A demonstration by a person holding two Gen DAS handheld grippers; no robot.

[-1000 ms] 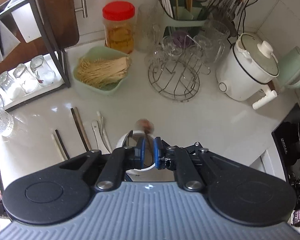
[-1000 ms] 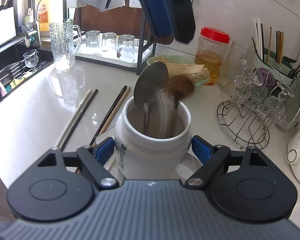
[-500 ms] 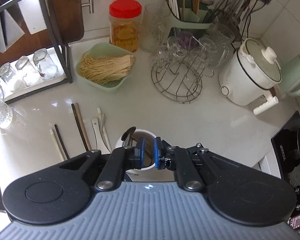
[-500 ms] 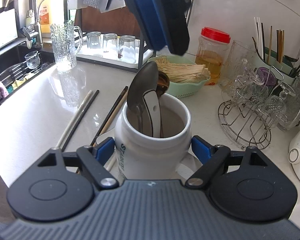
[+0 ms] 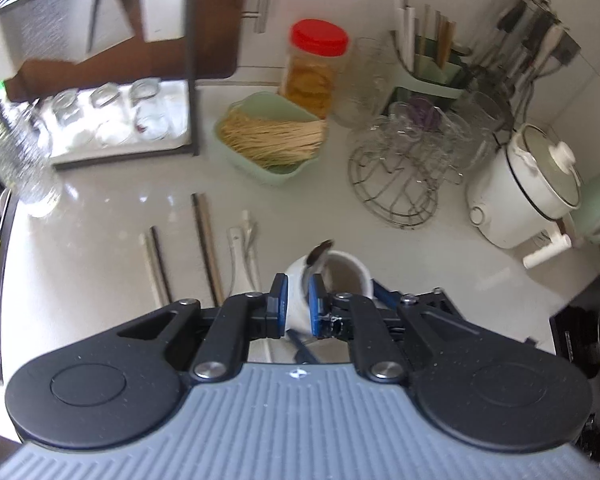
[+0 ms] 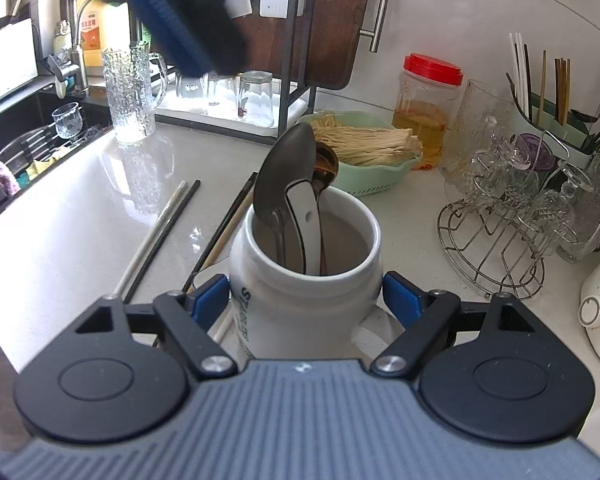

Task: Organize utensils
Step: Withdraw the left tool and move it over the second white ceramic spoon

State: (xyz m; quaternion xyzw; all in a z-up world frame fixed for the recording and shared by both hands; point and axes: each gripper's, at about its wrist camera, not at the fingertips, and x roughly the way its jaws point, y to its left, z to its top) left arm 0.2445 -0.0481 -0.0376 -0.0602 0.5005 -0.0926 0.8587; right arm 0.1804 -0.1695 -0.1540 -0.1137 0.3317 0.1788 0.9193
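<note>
Here your right gripper [image 6: 306, 300] straddles the white ceramic jar [image 6: 304, 272], one blue pad on each side; the right wrist view shows the pads right at the jar's walls, though you cannot tell whether they press or merely flank it. The jar stands on the pale countertop [image 6: 80, 232] and holds three utensils leaning toward its far-left rim: a large grey spoon [image 6: 284, 176], a white-handled piece [image 6: 302, 208] and a brown wooden spoon [image 6: 326, 164].

Your left gripper [image 5: 298, 304] hangs above the jar with its pads nearly together and nothing between them. From the left wrist view you see only the jar's mouth and a dark spoon tip past the pads, blurred; the right wrist view alone shows what is inside, and catches your left gripper as a dark blue blur at top left.

The left wrist view gives you the loose pieces laid out flat on the counter: a pale-and-dark chopstick pair [image 5: 154, 264], a darker chopstick pair [image 5: 206, 248] and two white utensils [image 5: 244, 248] just left of the jar. From the right wrist view the white utensils are mostly hidden behind the gripper and jar.

Farther back sit a green basket of noodles [image 6: 364, 152], a red-lidded jar [image 6: 426, 112] and a wire glass rack [image 6: 516, 216].
</note>
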